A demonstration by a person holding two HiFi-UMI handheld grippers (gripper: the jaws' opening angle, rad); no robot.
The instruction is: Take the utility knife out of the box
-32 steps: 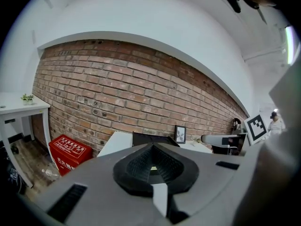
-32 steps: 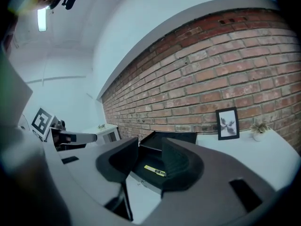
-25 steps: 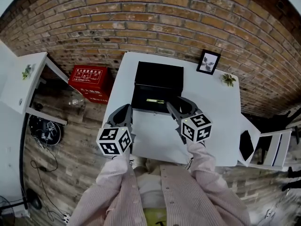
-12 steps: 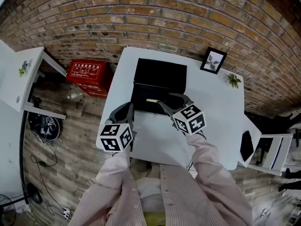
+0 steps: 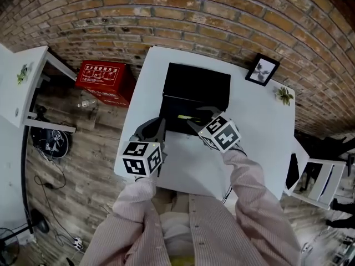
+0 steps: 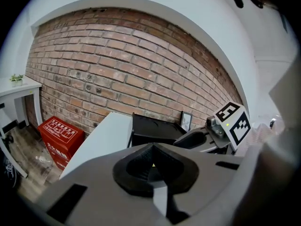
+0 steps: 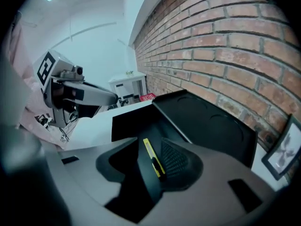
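Framing utility knife (image 7: 153, 158) in box (image 7: 207, 121), R gripper (image 5: 193, 116) jaws apart

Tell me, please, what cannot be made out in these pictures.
1. The utility knife: near end hidden behind the tongs of the right gripper, right gripper view; contact unclear.
2. The box: interior too dark in the head view; the right gripper covers part.
3. Its inside, left gripper view: blocked by the shut tongs of the left gripper.
4. The red crate: print too small, head view.
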